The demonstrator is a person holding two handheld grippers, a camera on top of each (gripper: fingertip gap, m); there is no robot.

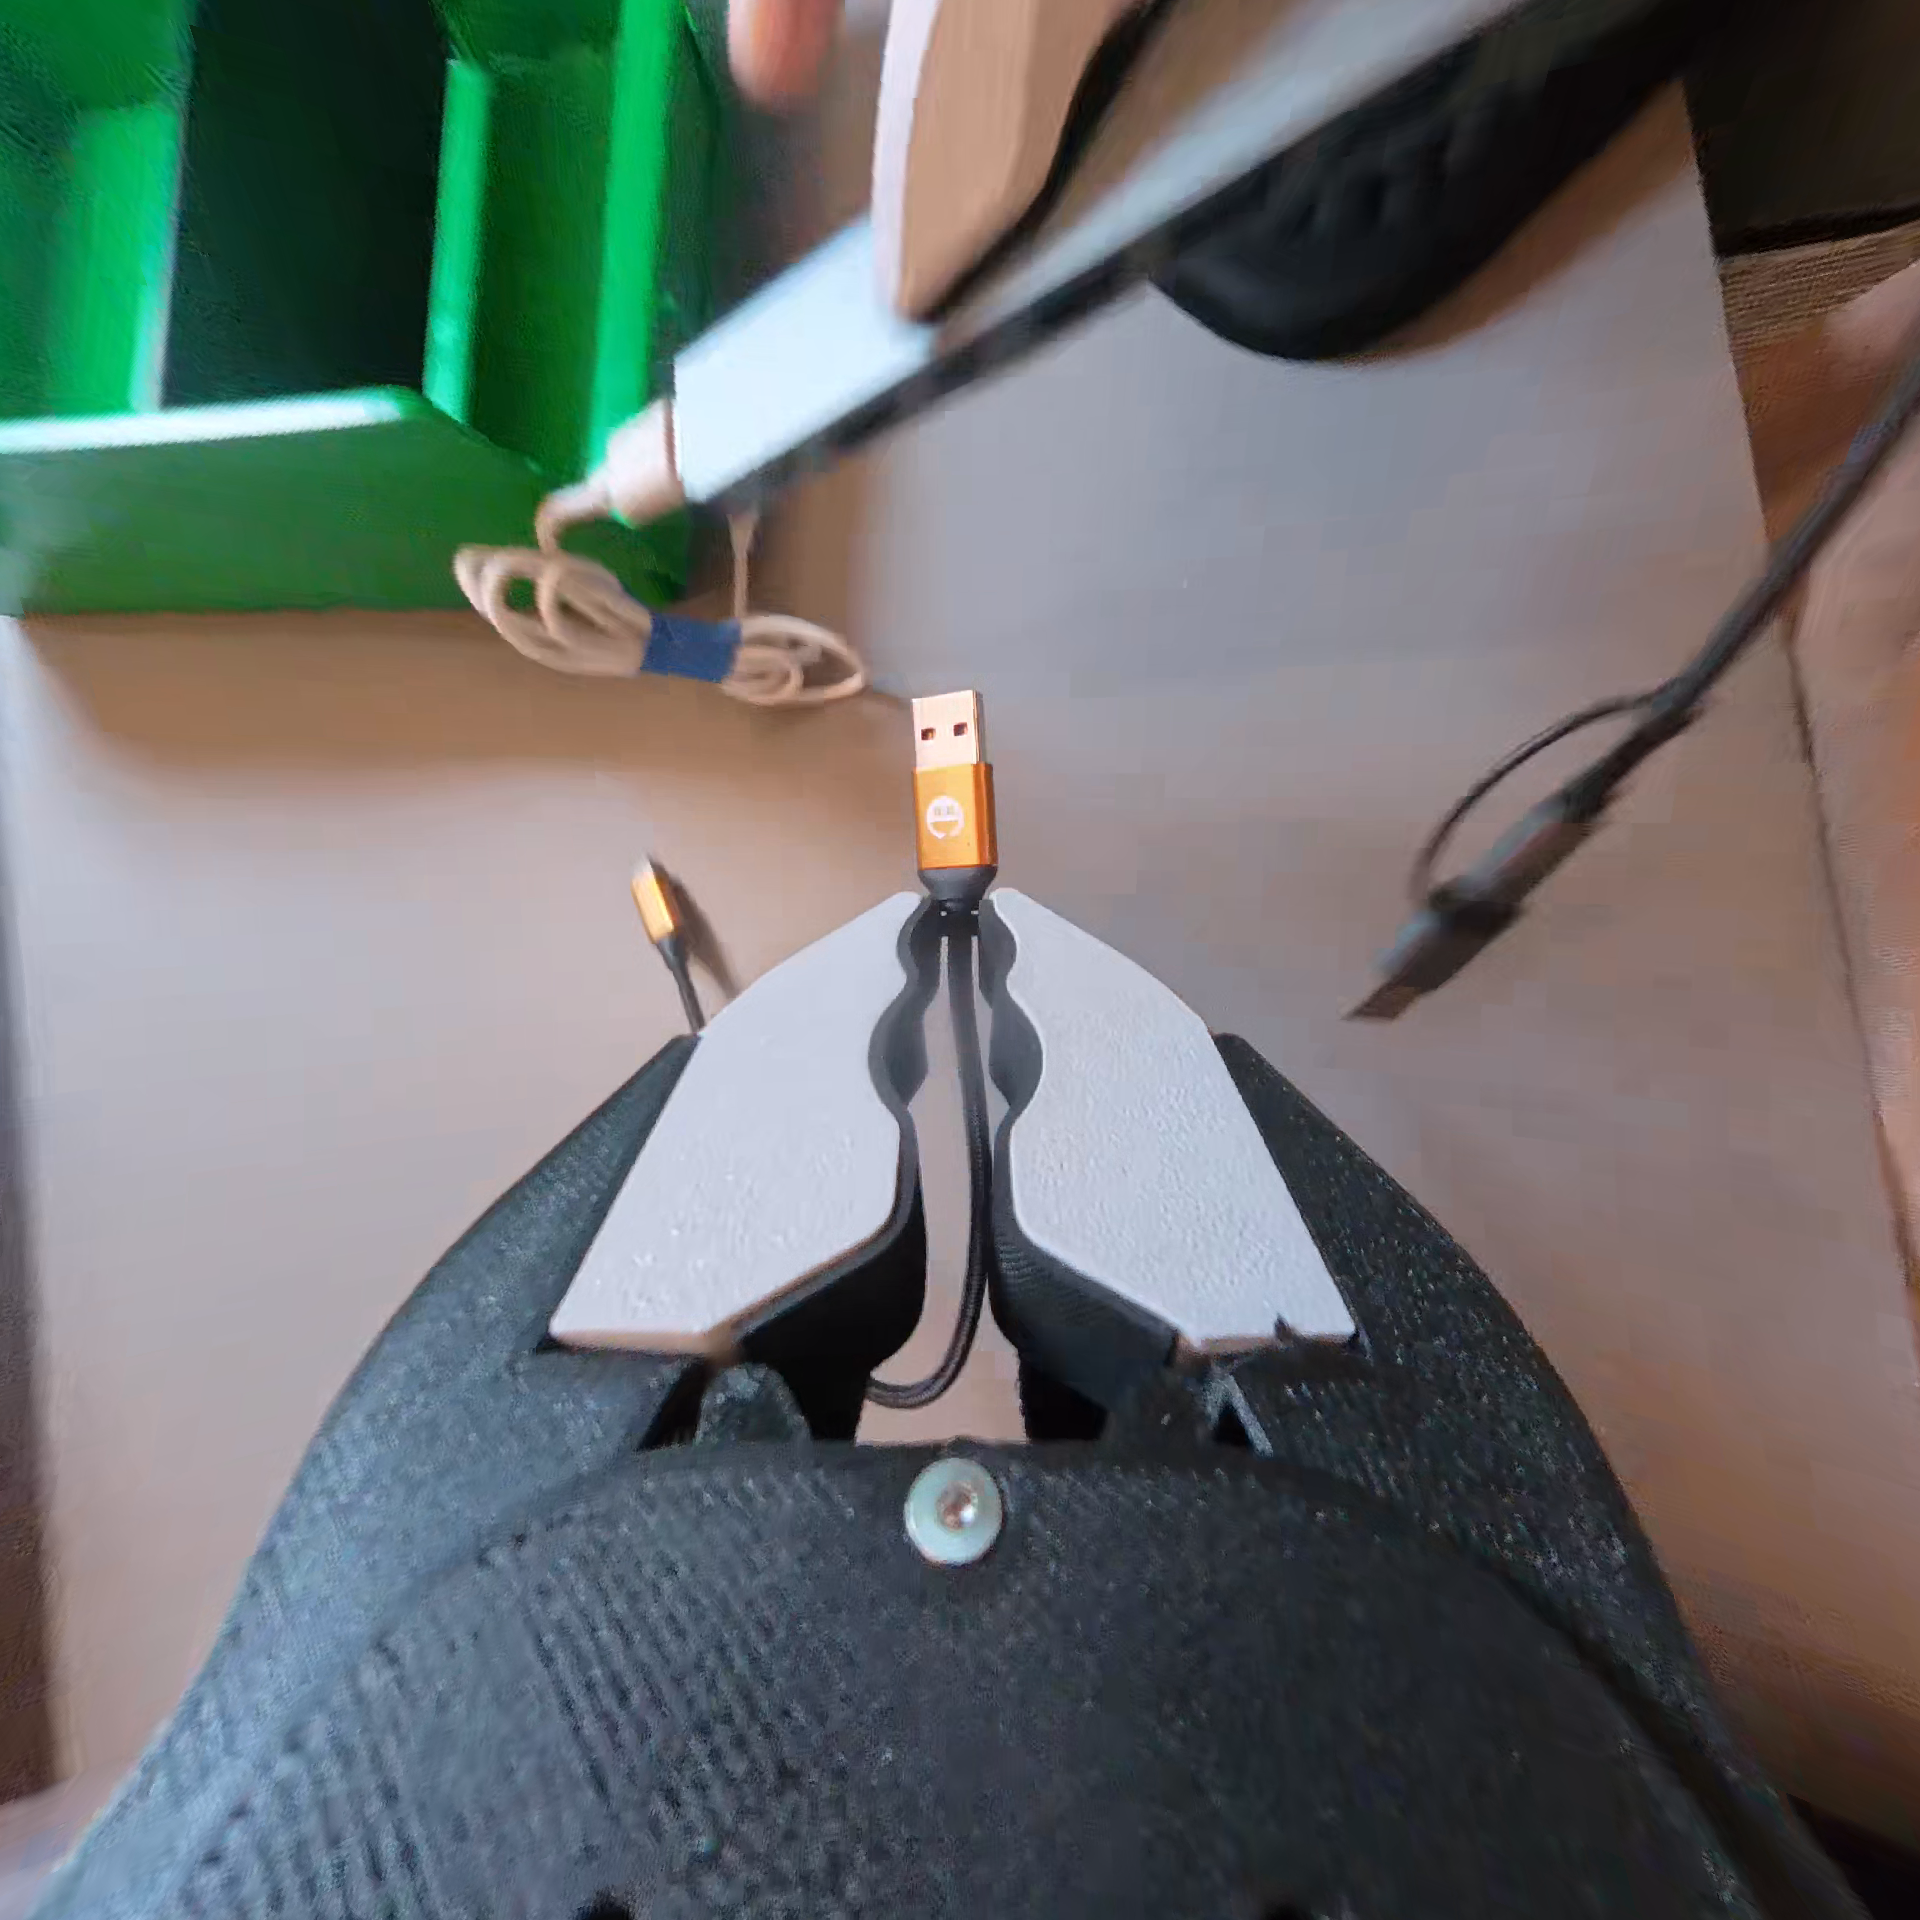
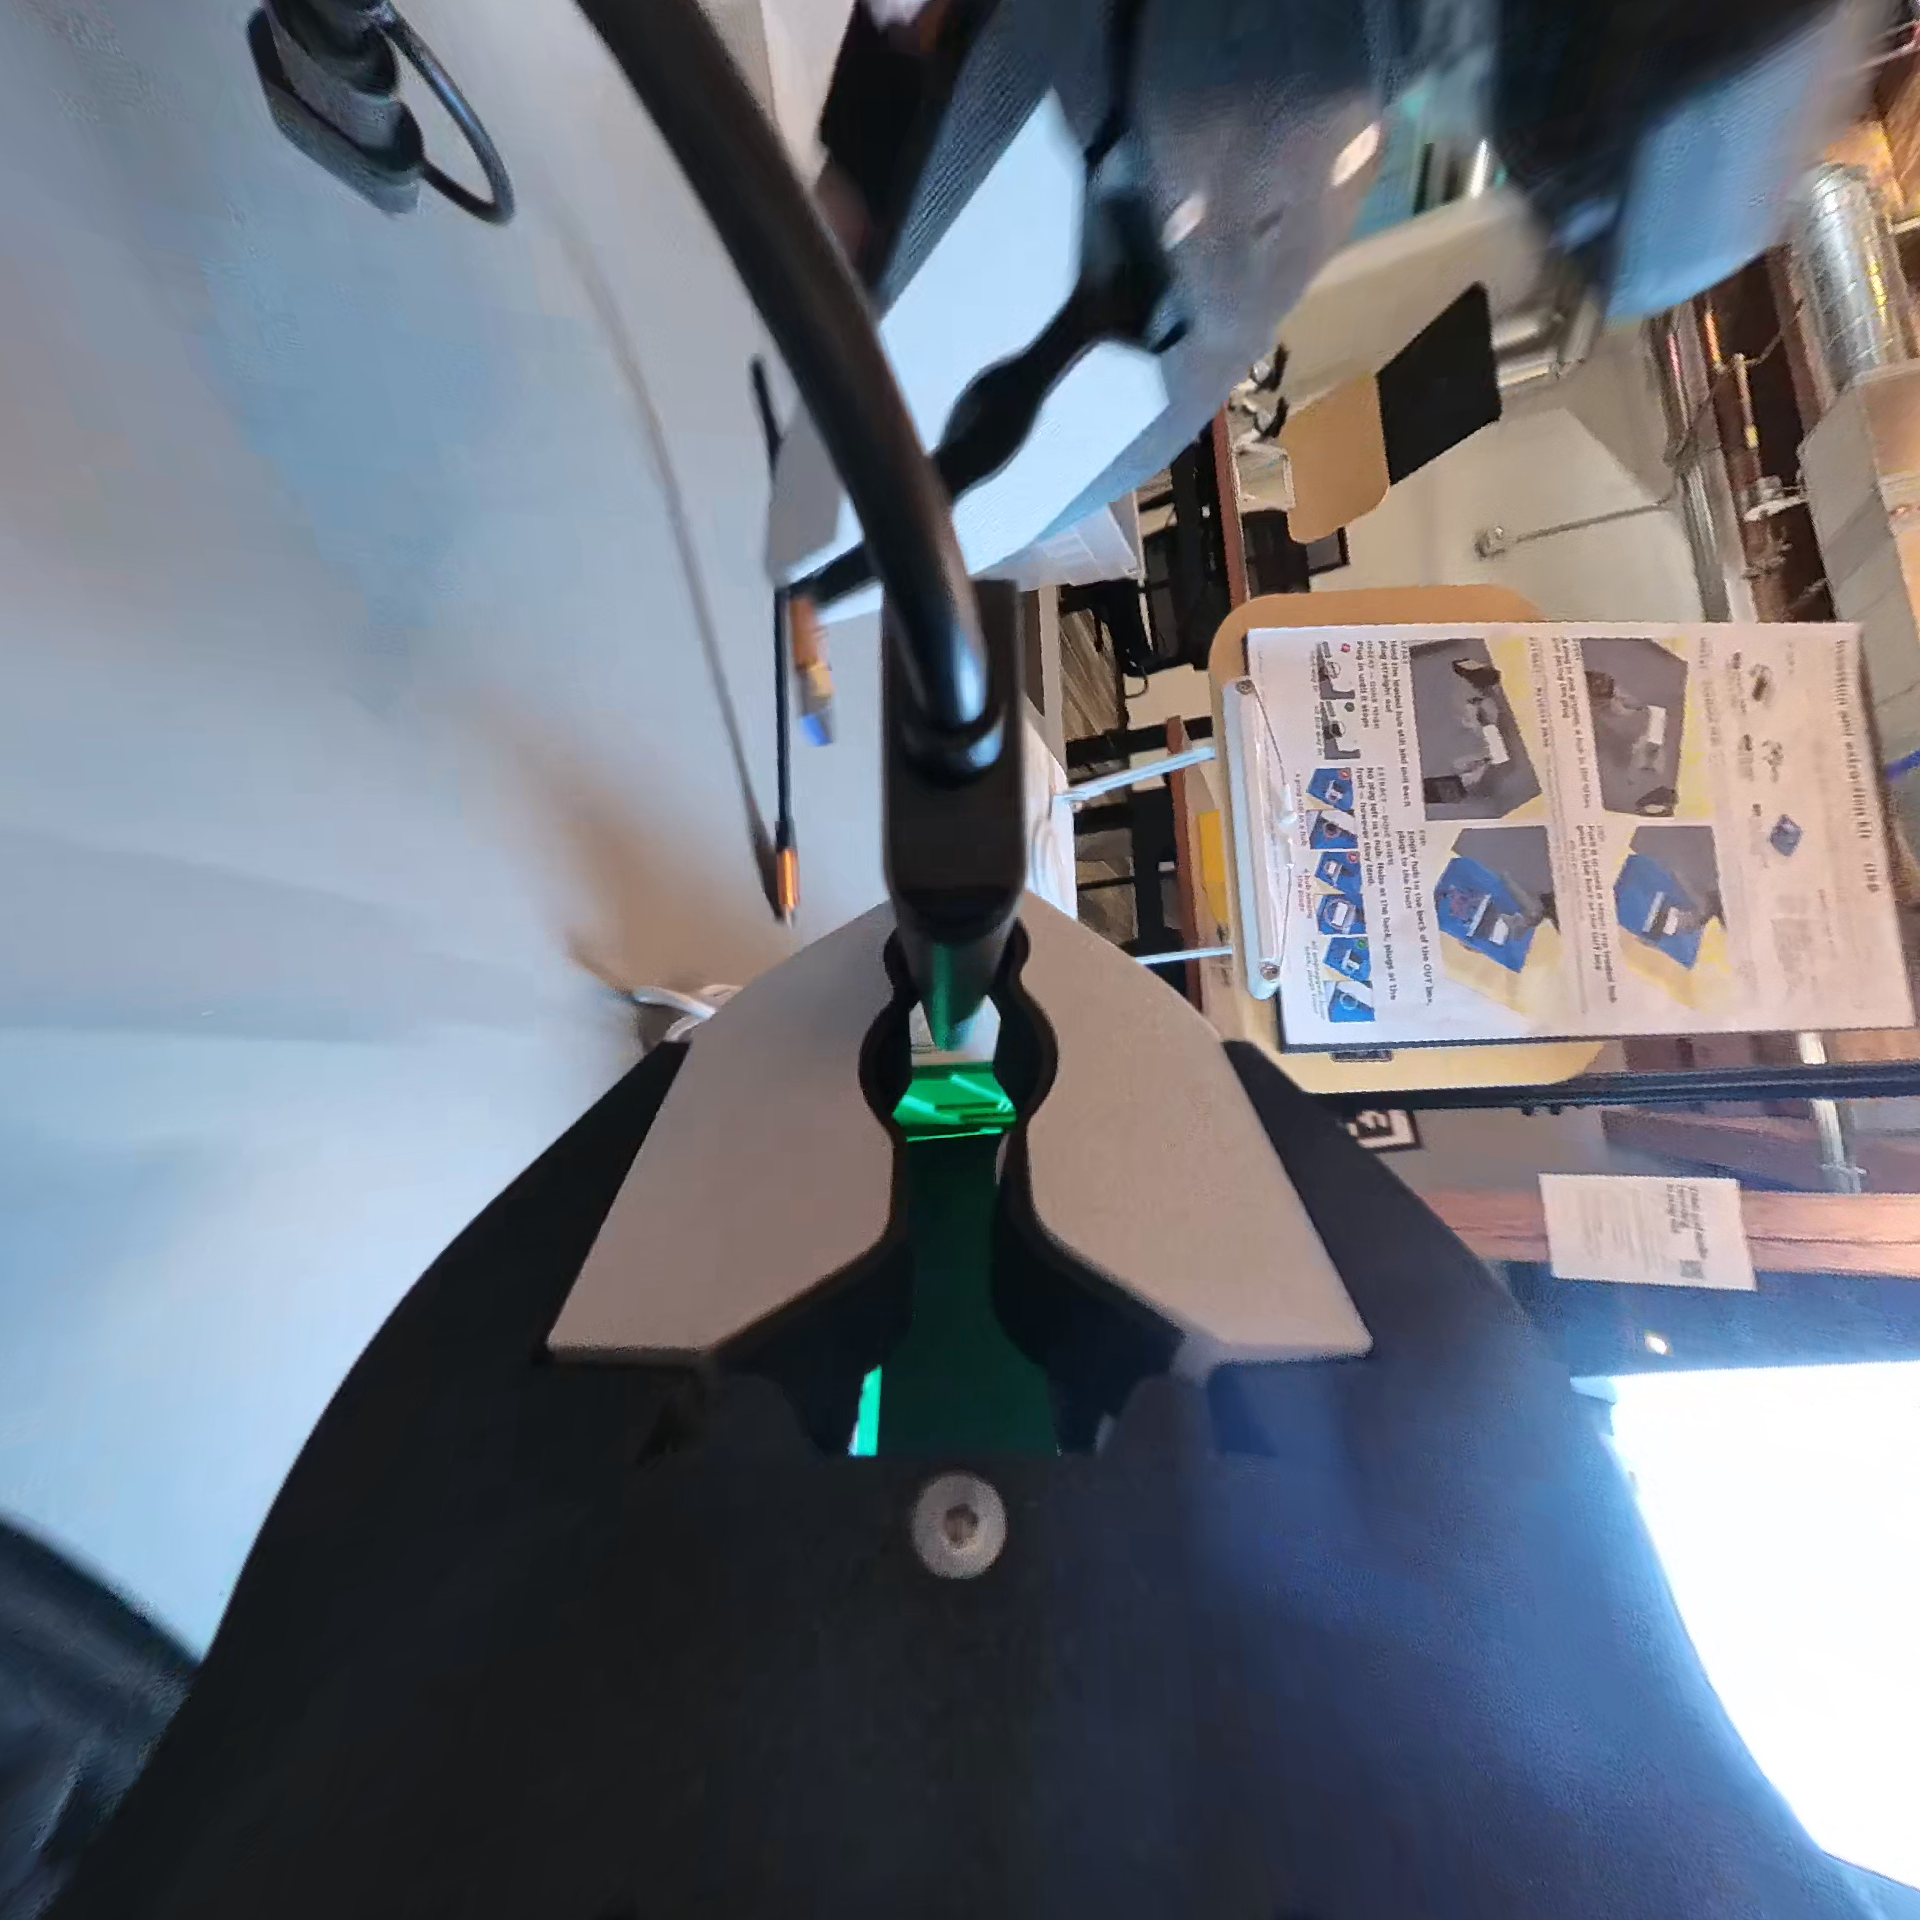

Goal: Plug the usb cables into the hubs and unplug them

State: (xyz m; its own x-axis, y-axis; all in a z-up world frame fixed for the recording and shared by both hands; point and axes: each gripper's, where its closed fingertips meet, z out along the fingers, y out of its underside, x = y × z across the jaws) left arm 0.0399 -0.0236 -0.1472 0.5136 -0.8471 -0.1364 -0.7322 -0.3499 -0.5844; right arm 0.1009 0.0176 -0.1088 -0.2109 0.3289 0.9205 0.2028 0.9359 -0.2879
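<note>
My left gripper (image 1: 954, 906) is shut on a black braided cable just behind its orange USB plug (image 1: 954, 792). The plug points forward, apart from the grey hub (image 1: 790, 405). The hub is held tilted above the table. My right gripper (image 2: 951, 935) is shut on the hub (image 2: 951, 810), seen end-on and dark in the right wrist view. The hub's own black cable (image 2: 831, 312) arcs up and away. The orange plug (image 2: 810, 665) and the left gripper's fingers (image 2: 1049, 468) show blurred beyond it. The cable's other orange end (image 1: 657, 904) lies on the table.
A green box (image 1: 312, 312) stands at the far left. A coiled beige cable (image 1: 644, 634) with a blue tie runs into the hub's end. A black connector (image 1: 1475, 894) dangles on the black cable at the right. A printed sheet on a stand (image 2: 1558, 831) is beyond the table.
</note>
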